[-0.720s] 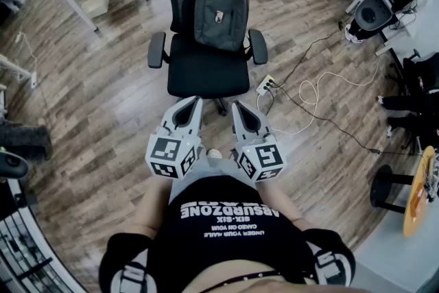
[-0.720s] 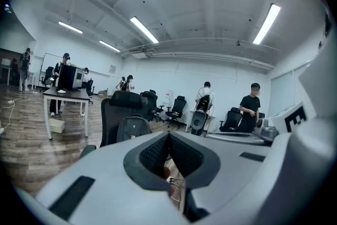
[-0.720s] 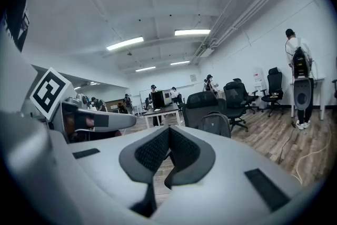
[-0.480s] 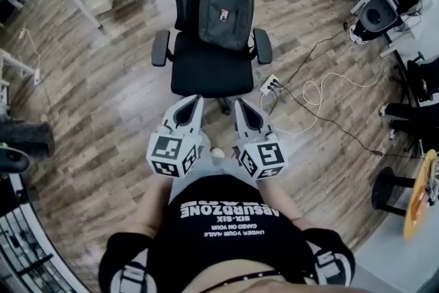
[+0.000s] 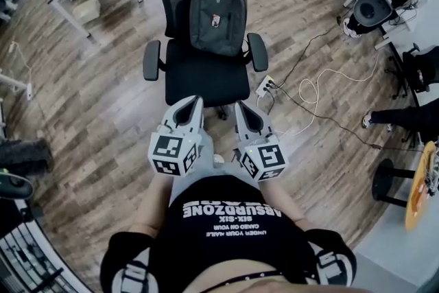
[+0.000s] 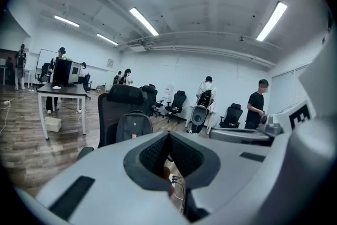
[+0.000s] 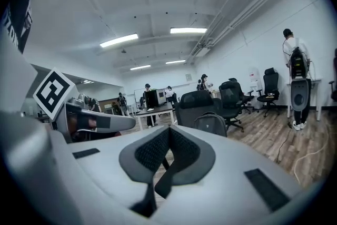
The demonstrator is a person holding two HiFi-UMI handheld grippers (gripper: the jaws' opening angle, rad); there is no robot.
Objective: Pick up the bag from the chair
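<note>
Jaws closed: left gripper (image 5: 196,100), right gripper (image 5: 239,105); one bag (image 5: 218,16) seemingly atop chair (image 5: 206,75).

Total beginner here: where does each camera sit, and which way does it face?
Head view: on the person's head, facing steeply down at the backpack on the chair; shows torso, left gripper, right gripper.
Left gripper view: on that gripper, facing forward along its shut jaws; right gripper at right.
Right gripper view: same, jaws shut; left gripper at left.
All three share the backpack and chair.
</note>
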